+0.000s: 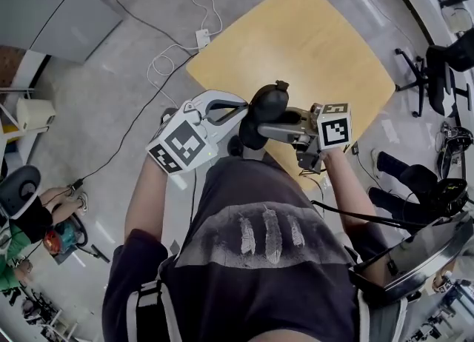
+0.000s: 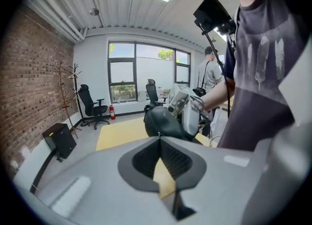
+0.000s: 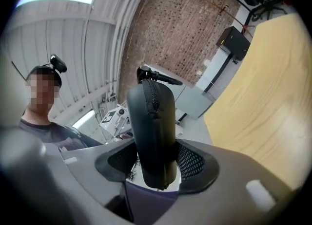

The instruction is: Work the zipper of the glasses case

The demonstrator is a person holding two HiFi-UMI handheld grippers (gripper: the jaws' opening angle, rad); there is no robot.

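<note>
Right gripper (image 3: 156, 161) clamped around case (image 3: 151, 121), jaws well apart, held above table (image 1: 311, 44) edge. Left gripper (image 2: 160, 141) pinched shut at case's end, probably nipping zipper (image 3: 151, 95). Seemingly closed; opening all left.

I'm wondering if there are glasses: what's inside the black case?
Only the black shell of the glasses case and its zipper, seemingly closed, show; anything inside is covered.

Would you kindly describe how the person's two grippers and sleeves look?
Both are pale grey plastic: the left gripper and right gripper each carry a cube of black-and-white square markers and have dark ribbed pads inside the jaws. The person wears a dark grey short-sleeved T-shirt with a pale print.
</note>
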